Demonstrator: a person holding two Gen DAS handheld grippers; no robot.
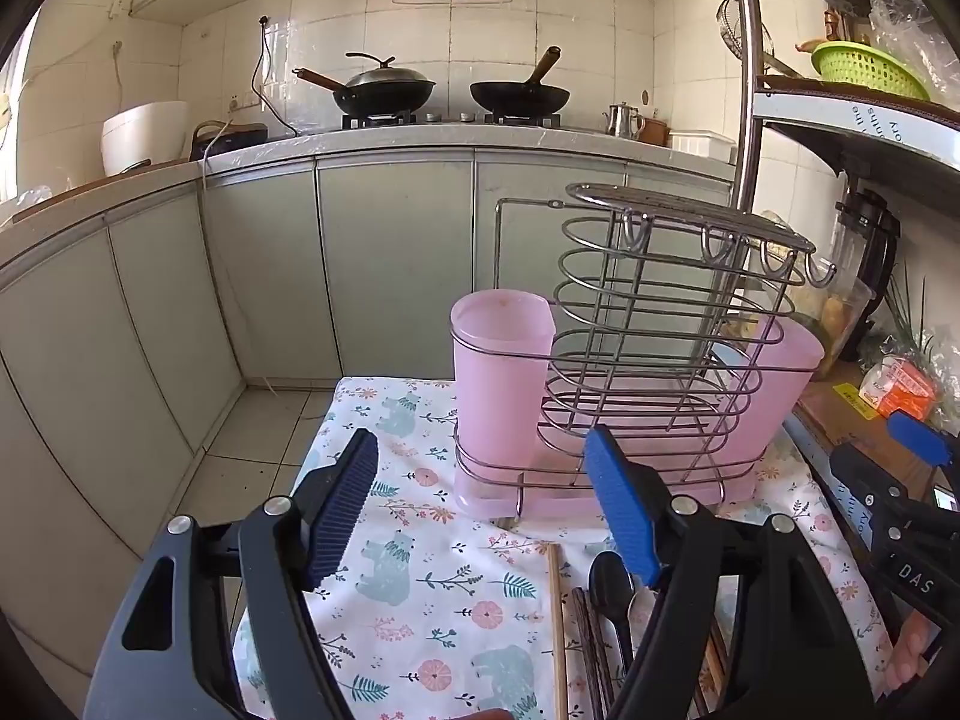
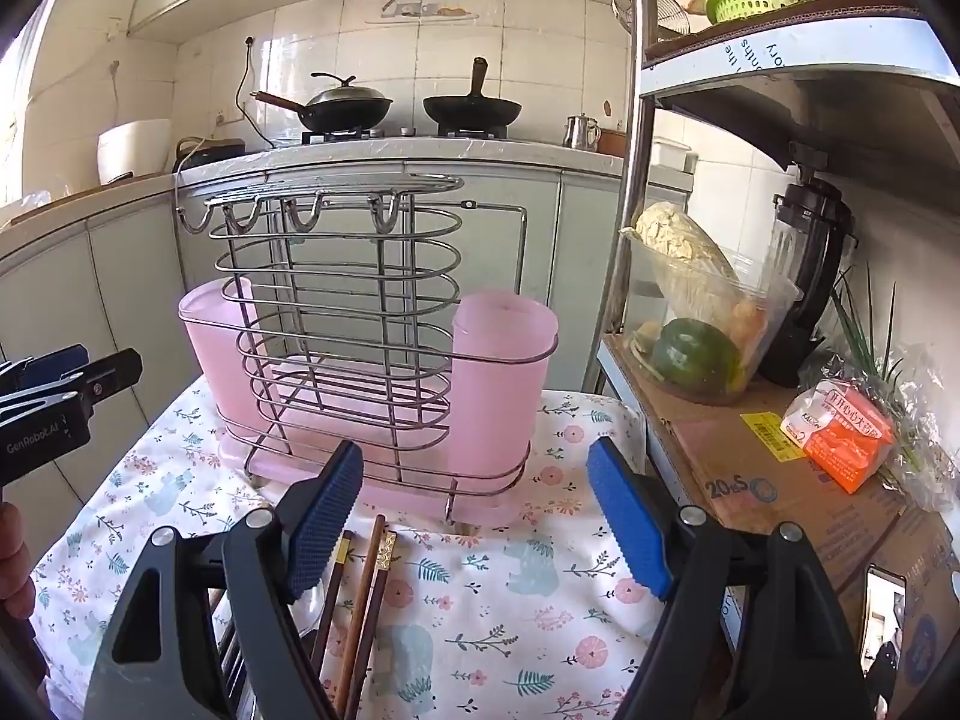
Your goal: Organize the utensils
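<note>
A wire utensil rack (image 1: 654,324) (image 2: 336,324) with a pink cup at each end (image 1: 501,360) (image 2: 501,360) stands on the small table's floral cloth (image 1: 420,588) (image 2: 510,600). In front of it lie a black spoon (image 1: 612,591), a light wooden chopstick (image 1: 557,624) and dark chopsticks (image 2: 360,606). My left gripper (image 1: 486,510) hovers open over the cloth with nothing between its fingers; the utensils lie under its right finger. My right gripper (image 2: 474,516) is open and empty too, with the chopsticks under its left finger. Each gripper shows at the edge of the other's view.
To the right stands a metal shelf (image 2: 636,180) with a cardboard box (image 2: 780,480), an orange packet (image 2: 840,438), a bowl of vegetables (image 2: 702,330) and a blender (image 2: 804,276). Behind the table run kitchen cabinets (image 1: 390,252) with woks on the stove. Tiled floor lies to the left.
</note>
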